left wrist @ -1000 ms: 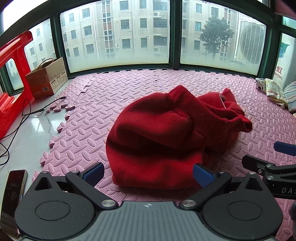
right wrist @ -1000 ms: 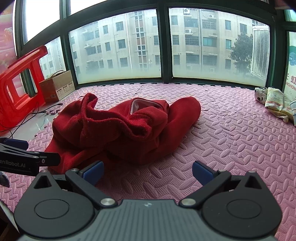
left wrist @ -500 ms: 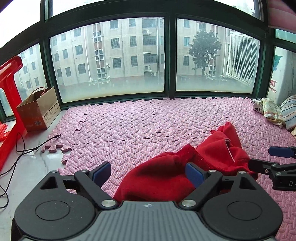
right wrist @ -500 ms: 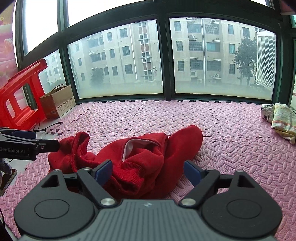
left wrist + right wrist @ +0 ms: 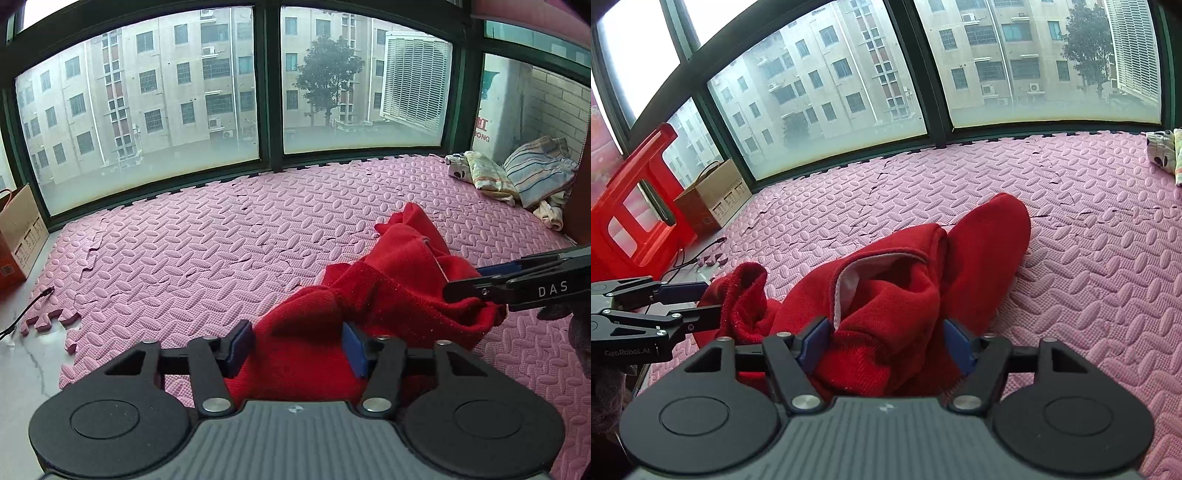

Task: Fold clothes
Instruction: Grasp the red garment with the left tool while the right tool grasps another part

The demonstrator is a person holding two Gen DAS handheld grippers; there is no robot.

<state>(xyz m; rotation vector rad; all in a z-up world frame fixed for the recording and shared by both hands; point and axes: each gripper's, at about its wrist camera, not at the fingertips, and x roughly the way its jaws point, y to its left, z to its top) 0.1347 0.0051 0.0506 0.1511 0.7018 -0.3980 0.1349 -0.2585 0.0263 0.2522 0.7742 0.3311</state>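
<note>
Both grippers closing around sweater [image 5: 388, 295].

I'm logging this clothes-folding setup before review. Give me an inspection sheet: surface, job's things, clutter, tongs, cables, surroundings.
Surface: pink foam mat, interlocking tiles, some seams lifted; bare pale floor at its left edge.
Job's things: red garment crumpled on the mat, pale inner lining showing.
Clutter: cardboard box, red plastic stool, pile of striped and patterned cloth in the far corner.
Tongs: left tongs and right tongs have both just been closing, red fabric bunched between the pads of each; a firm grip cannot be told.
Cables: black cable on the bare floor.
Surroundings: window wall, apartment blocks and a tree outside.
</note>
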